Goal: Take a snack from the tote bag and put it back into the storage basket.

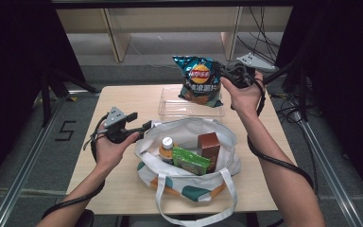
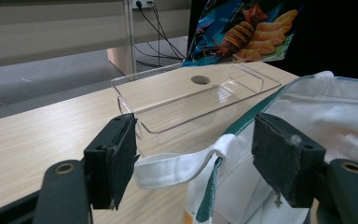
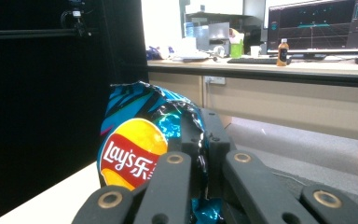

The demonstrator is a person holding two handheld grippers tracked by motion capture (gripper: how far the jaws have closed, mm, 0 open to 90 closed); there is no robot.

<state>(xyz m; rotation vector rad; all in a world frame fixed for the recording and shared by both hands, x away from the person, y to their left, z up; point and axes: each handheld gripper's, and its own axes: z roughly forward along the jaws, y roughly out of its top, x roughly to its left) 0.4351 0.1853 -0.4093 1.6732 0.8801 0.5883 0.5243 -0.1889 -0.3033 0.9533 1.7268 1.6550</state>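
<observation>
Closest to me, at six o'clock on the surface (image 1: 123,101), my tote bag (image 1: 189,163) stands open with a bottle (image 1: 167,146), a green packet (image 1: 190,161) and a brown box (image 1: 209,147) inside. My left gripper (image 1: 139,125) sits at nine o'clock from the bag, jaws standing wide on either side of the bag's white handle strap (image 2: 177,168) without pressing it, I judge to keep the mouth open; that forearm lies low, wrist level. My right gripper (image 1: 227,73) is clamped tight on the edge of the chip bag (image 1: 199,80), held aloft at twelve o'clock over the clear tray (image 1: 170,111), arm stretched forward, likely so it can go down there.
</observation>
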